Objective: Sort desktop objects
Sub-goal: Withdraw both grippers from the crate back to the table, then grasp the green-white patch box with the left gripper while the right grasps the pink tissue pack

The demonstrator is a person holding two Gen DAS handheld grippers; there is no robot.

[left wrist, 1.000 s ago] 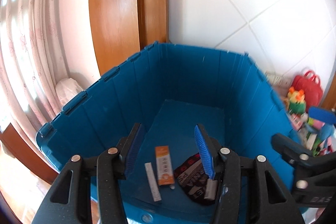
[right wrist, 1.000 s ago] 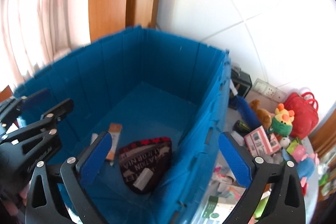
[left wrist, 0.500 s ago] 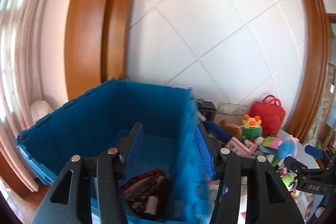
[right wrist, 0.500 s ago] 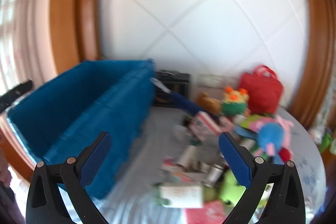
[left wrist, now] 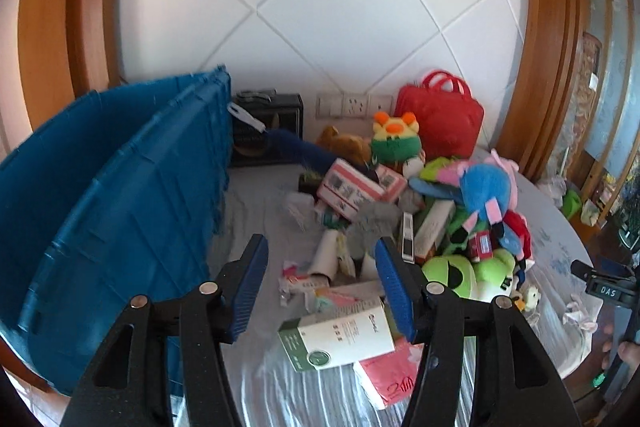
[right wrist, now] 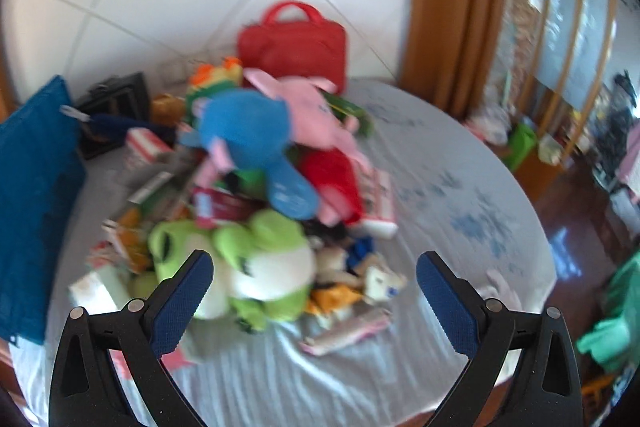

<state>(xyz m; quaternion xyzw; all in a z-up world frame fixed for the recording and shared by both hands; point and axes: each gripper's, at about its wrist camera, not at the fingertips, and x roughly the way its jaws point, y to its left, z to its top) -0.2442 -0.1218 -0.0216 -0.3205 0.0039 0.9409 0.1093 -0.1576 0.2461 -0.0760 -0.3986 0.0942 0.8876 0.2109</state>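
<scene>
Between the left gripper (left wrist: 318,277)'s opening, empty jaws, low in the frame, lay a white-and-green carton (left wrist: 338,335), stiff and light, best pinched across its narrow sides. Right gripper (right wrist: 312,291) gaped wide, holding nothing, before the green frog plush (right wrist: 256,259), soft and squashy. Blue crate (left wrist: 120,195) stood at left.
</scene>
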